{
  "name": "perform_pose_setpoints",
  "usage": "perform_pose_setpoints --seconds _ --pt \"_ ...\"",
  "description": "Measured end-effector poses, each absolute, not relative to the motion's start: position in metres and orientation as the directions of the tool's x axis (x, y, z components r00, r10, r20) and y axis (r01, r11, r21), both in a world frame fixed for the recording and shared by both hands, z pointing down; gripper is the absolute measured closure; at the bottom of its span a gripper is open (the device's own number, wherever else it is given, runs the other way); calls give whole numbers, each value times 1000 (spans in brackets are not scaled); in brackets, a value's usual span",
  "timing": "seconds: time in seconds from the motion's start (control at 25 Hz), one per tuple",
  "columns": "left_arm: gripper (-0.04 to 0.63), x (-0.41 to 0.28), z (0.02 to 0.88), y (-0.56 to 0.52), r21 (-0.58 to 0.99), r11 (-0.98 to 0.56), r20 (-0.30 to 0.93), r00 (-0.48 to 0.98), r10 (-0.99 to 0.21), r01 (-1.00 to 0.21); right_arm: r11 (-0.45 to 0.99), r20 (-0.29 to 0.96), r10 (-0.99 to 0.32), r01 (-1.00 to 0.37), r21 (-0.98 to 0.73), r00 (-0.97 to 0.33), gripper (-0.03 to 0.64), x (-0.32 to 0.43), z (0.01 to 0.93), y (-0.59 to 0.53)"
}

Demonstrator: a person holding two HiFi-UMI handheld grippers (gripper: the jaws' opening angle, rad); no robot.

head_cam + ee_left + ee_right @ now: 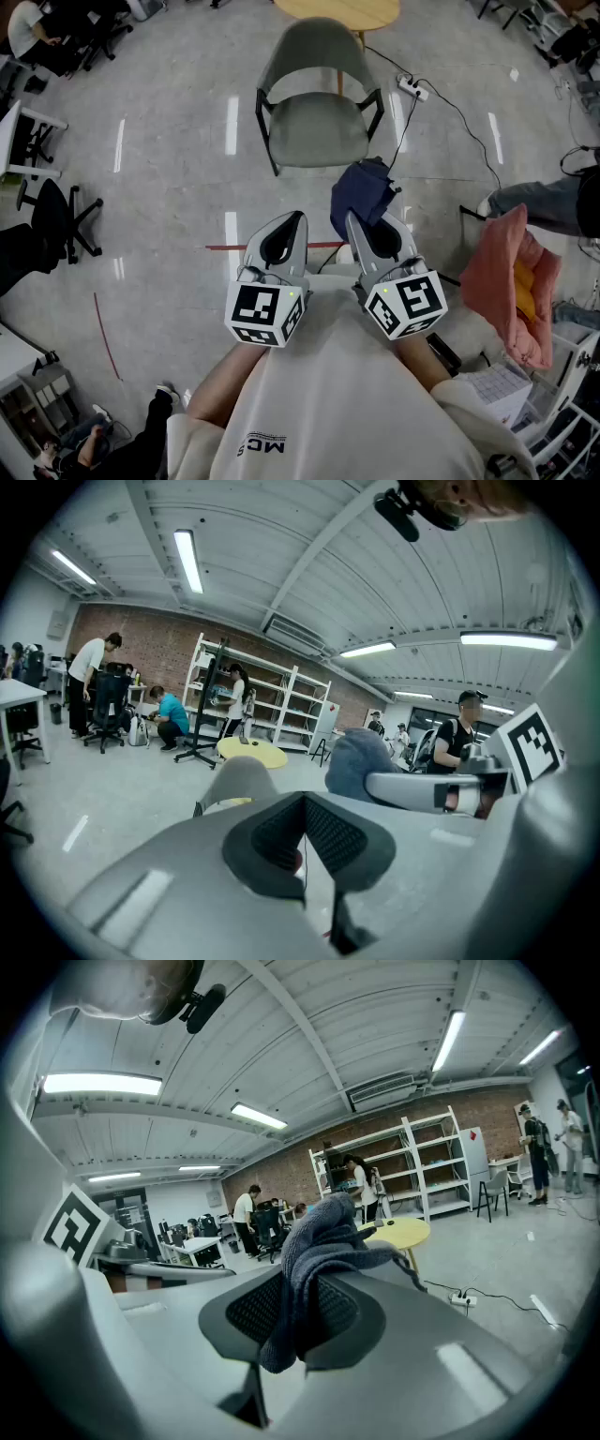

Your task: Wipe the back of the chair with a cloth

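Cloth (pixel 364 195), dark blue, is clamped in the right gripper (pixel 367 228); the 2 jaws of the left gripper (pixel 284 232) appear pressed together, empty. The chair (pixel 314 112) is seen ahead, well apart, its back's rear face hidden.

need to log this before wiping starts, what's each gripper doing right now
Left gripper: jaws shut, nothing between them.
Right gripper: jaws shut on the dark blue cloth.

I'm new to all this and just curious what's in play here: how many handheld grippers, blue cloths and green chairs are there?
Grippers: 2 (left gripper, right gripper)
Blue cloth: 1
Green chair: 1
Total: 4
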State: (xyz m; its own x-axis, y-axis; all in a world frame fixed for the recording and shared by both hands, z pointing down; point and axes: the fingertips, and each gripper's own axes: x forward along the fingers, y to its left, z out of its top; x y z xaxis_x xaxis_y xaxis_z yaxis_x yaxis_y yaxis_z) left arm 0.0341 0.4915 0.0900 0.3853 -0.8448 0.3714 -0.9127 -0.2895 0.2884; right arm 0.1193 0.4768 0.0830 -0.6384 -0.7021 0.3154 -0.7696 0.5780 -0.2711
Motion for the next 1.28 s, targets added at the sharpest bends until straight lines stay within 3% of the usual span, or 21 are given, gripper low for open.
perform_pose_setpoints --seconds 0.44,0.64,0.92,1.28 --pt "595 106 85 484 290 -260 381 360 -851 -921 613 333 -657 -737 -286 -676 540 173 92 477" --pt "595 119 86 479 245 -222 405 307 -861 -944 617 286 -654 -712 -333 -700 538 200 87 466" --pt "595 113 98 483 230 -83 448 181 -876 -970 637 326 -597 -680 -363 -733 538 224 106 446" --pt "595 82 125 421 272 -94 486 221 -845 -958 650 384 -577 -690 -319 -721 538 196 128 378"
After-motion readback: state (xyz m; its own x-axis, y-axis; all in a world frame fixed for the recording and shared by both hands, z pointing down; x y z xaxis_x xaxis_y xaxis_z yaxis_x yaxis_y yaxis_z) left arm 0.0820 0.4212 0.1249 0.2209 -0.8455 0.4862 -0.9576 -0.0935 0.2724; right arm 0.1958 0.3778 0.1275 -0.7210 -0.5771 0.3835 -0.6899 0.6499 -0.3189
